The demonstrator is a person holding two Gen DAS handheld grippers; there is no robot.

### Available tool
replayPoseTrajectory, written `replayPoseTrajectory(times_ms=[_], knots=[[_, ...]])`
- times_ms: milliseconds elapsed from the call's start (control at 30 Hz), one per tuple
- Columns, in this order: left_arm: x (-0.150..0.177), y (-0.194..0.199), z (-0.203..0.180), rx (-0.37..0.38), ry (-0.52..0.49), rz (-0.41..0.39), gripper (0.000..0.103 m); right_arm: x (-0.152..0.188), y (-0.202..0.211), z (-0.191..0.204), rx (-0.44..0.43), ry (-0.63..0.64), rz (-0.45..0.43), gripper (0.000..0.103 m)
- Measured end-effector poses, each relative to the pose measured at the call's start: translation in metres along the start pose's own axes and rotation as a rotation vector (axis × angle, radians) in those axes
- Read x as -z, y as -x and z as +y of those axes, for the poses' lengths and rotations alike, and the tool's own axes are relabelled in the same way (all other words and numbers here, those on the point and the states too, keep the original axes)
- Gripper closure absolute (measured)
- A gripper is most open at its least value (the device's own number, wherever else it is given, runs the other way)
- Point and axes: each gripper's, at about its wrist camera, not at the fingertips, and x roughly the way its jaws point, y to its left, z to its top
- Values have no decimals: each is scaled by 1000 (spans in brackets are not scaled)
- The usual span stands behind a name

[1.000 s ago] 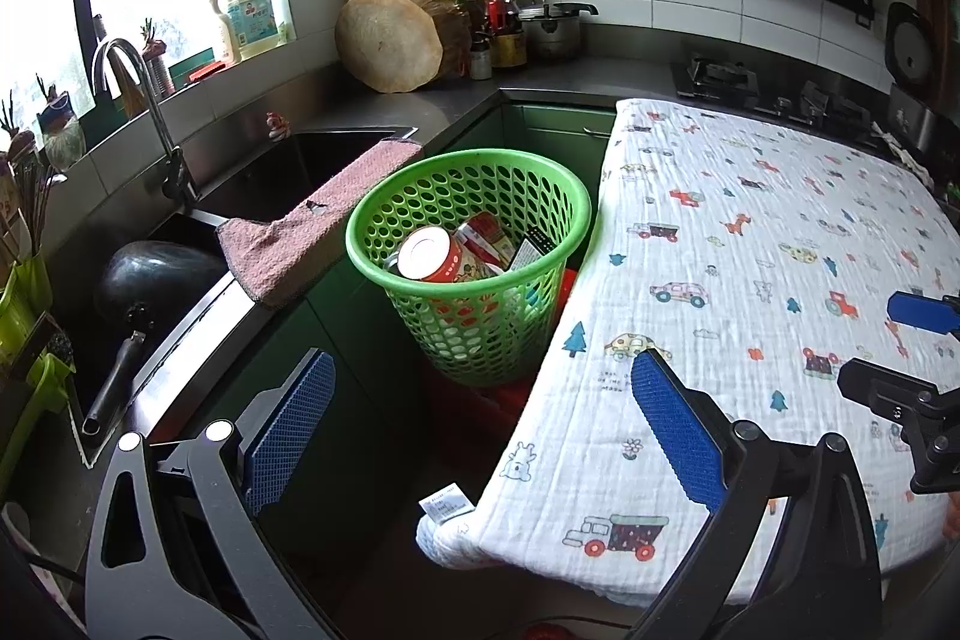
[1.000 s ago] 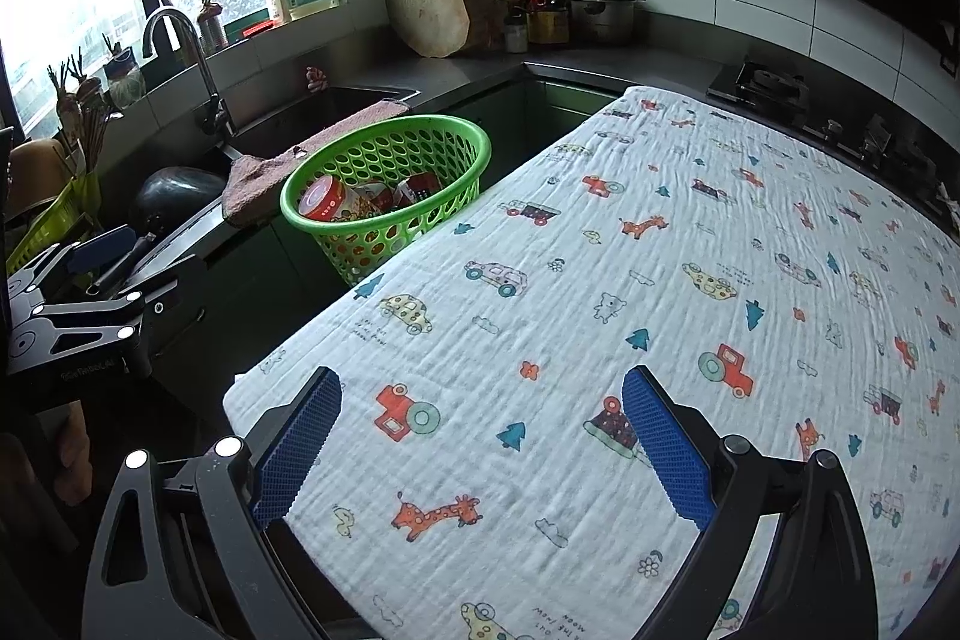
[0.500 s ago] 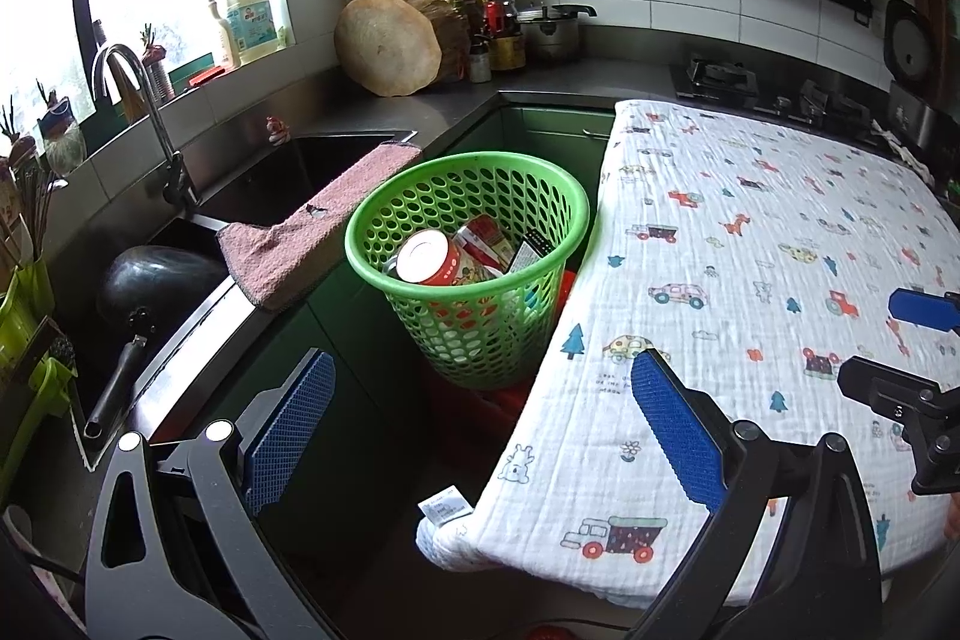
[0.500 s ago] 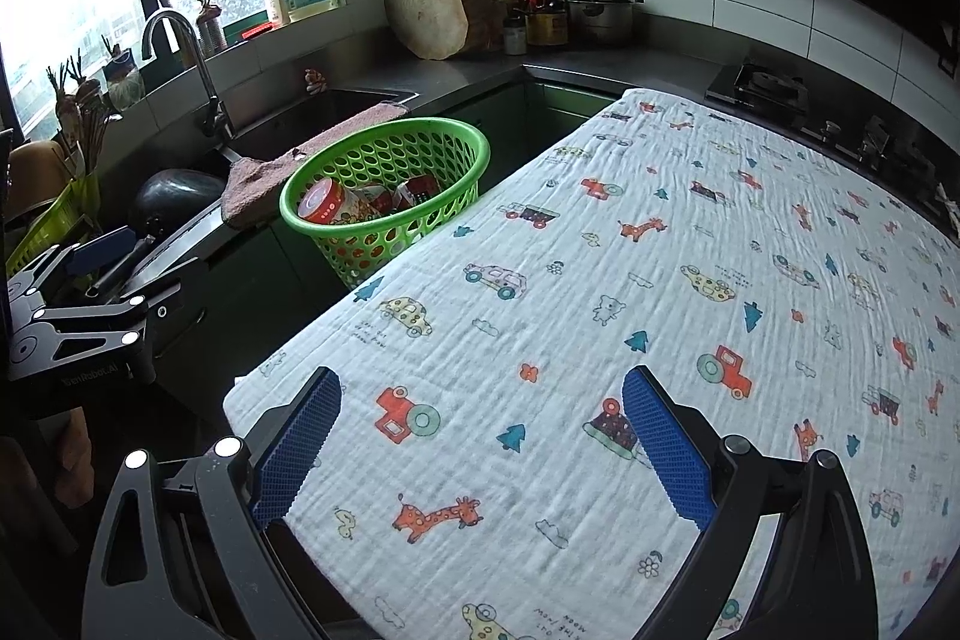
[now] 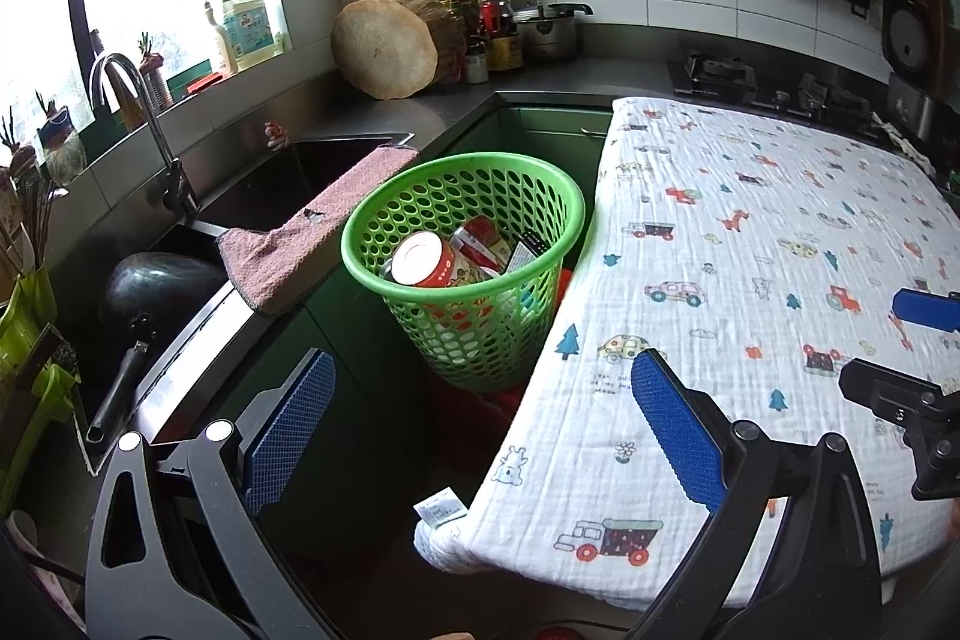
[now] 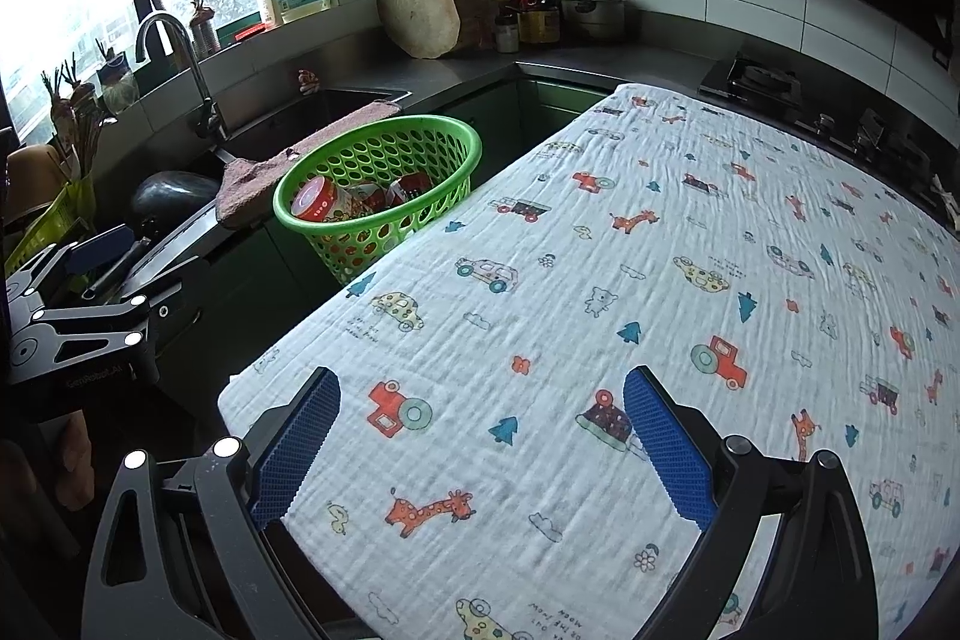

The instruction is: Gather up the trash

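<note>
A green perforated basket (image 5: 540,196) stands between the counter and the table, also seen as the basket (image 6: 372,133) from the right. Inside lie a red can (image 5: 420,259) and several packets (image 5: 480,238); the same red can (image 6: 315,205) shows in the right wrist view. My left gripper (image 5: 480,418) hangs open and empty near the table's left edge, short of the basket. My right gripper (image 6: 480,430) is open and empty over the patterned tablecloth (image 6: 660,280). No loose trash shows on the cloth.
A sink (image 5: 288,178) with a faucet (image 5: 138,124) and a pink towel (image 5: 312,226) lies left of the basket. A dark pan (image 5: 150,286) rests by the sink. A wooden block (image 5: 390,46), bottles and a pot (image 5: 546,31) stand at the back; a stove (image 5: 720,73) is far right.
Both views have shifted very slightly; the grippers stay open and nothing was picked up or dropped.
</note>
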Motion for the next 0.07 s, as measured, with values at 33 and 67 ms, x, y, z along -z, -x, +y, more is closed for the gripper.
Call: replayPoseTrajectory(times_ms=[33,67], knots=[[0,0,-1,2,-2,0,5,0,0,0,1,0,0,11],[1,0,-2,7,-3,2,5,1,0,0,1,-1,0,11]])
